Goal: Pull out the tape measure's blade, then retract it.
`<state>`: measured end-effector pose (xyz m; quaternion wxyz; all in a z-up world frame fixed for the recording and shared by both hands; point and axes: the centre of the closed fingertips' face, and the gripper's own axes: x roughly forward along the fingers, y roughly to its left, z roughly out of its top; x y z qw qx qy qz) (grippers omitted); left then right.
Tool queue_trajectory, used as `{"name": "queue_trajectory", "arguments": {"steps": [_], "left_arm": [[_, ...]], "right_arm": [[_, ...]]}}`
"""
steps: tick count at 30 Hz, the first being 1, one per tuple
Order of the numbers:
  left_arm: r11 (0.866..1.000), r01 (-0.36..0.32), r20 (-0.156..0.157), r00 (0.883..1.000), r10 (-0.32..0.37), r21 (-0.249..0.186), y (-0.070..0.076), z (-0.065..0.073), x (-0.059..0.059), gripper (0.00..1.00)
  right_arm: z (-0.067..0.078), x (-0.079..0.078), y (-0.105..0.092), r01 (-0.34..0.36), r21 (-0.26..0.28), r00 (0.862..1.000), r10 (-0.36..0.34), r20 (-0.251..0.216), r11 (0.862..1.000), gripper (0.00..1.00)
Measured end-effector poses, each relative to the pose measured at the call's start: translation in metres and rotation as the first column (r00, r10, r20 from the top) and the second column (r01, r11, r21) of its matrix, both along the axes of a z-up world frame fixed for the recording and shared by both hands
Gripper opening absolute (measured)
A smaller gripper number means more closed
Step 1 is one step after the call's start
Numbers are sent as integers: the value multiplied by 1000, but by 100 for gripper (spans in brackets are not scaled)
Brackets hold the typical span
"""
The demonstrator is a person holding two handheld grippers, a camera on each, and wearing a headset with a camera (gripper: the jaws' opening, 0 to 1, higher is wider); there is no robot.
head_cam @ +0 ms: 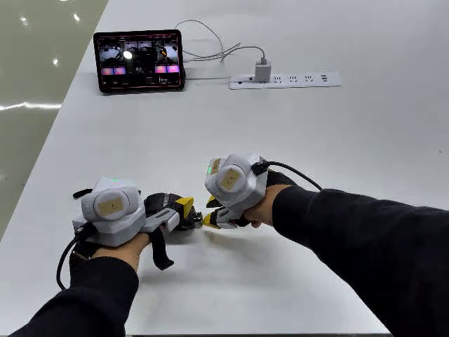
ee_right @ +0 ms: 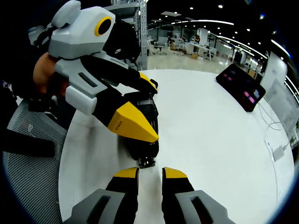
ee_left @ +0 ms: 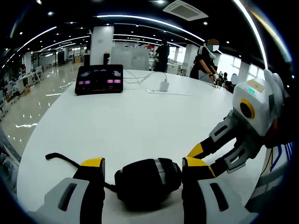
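Near the table (head_cam: pixel 295 133) edge in the head view, your left gripper (head_cam: pixel 186 213) clamps the tape measure (head_cam: pixel 165 203). Left gripper view: jaws pinch its black case. Right gripper view: your right gripper (ee_right: pixel 150 175) stands narrowly parted before the blade hook (ee_right: pixel 146 162); closing short could miss it.

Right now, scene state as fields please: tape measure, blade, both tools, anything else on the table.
tape measure: black case, near edge of the white table, clamped between the left tool's jaws
blade end tab: at the case mouth, nothing drawn out
left tool: shut on the tape measure
right tool: jaws a narrow gap apart, tips just short of the tab, not gripping it
other: tablet with lit screen at the far side; power strip with a charger plugged in
task state: pull not yet begun
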<state>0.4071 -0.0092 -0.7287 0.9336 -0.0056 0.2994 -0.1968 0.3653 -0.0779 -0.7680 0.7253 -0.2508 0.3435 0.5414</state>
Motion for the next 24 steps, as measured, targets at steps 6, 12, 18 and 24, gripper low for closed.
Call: {"name": "queue_trajectory", "arguments": {"steps": [6,12,18,24], "left_arm": [[999,39,-25,999,-39,24,0,-4,-8,73],[998,65,-47,997,-65,11,-2,-4,-16,83],[996,93,-63,994,-92,11,-1,-6,-22,94],[990,140,-74,987,-141,-19,3,-3,-26,99]], "right_arm": [[5,-5,-17,44,20,999,-44,-3,999,18],[11,-9,-33,97,49,995,-97,-9,994,21],[18,-13,-48,119,58,993,-120,6,991,23],[25,-20,-71,144,57,989,-146,31,988,27]]}}
